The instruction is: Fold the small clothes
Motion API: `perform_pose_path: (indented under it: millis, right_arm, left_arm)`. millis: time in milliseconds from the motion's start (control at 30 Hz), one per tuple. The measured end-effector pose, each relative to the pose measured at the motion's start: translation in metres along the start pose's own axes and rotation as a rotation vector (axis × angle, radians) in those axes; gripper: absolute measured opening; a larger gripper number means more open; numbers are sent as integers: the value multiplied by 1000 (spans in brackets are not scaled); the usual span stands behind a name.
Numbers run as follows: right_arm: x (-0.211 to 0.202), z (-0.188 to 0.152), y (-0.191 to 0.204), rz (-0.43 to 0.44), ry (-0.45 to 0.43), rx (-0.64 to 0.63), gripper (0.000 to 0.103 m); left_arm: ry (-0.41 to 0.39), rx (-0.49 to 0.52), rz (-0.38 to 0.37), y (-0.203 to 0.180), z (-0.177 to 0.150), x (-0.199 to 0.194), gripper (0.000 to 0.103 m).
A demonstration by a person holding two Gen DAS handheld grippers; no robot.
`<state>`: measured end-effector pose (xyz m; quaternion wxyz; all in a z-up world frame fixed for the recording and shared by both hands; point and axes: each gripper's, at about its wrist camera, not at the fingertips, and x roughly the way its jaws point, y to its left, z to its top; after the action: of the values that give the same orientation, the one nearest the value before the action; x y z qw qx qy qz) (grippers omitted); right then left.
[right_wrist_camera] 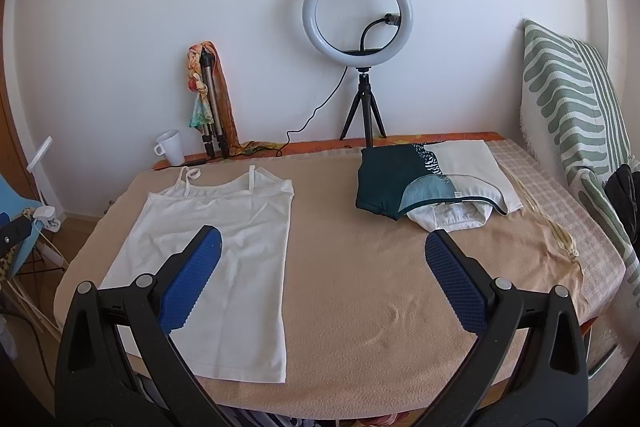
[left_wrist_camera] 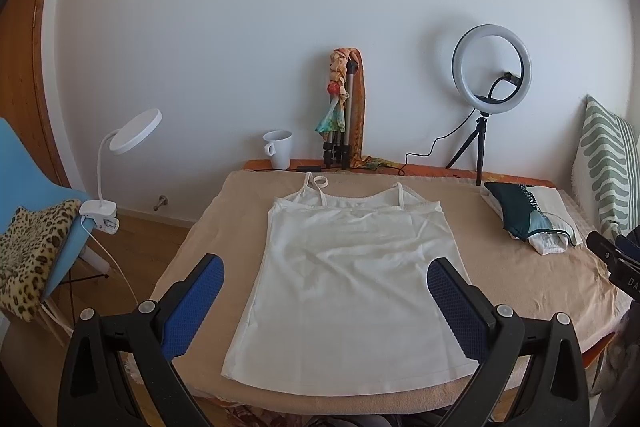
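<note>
White wall backs a table draped in a beige fleece blanket (right_wrist_camera: 360, 287). Spread flat on it lies a white cotton camisole with thin straps (left_wrist_camera: 348, 267), straps toward the wall, unfolded. The left gripper (left_wrist_camera: 325, 277) hovers above the hem end, blue-padded jaws spread wide with the camisole's body lying between and beyond them, nothing pinched. The right gripper (right_wrist_camera: 323, 253) has its jaws equally wide apart and empty; its left jaw overlaps the camisole's right half, its right jaw stands over bare blanket. Beyond the right jaw sits a stack of folded clothes in dark teal and white (right_wrist_camera: 424, 187). Farther back stand a ring light on a small black tripod (right_wrist_camera: 357, 15) and a white ceramic mug (right_wrist_camera: 170, 146).
</note>
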<state>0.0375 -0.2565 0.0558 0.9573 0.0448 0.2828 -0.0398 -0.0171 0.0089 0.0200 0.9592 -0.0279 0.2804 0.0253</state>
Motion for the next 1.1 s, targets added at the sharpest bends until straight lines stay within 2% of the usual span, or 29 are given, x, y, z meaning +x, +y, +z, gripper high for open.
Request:
perform_pose_path:
  millis: [1100]
  right_arm:
    - [-2,-6,3,-5,7,-2,103]
  left_arm:
    - [-8,-8,8,1,0,-4,102]
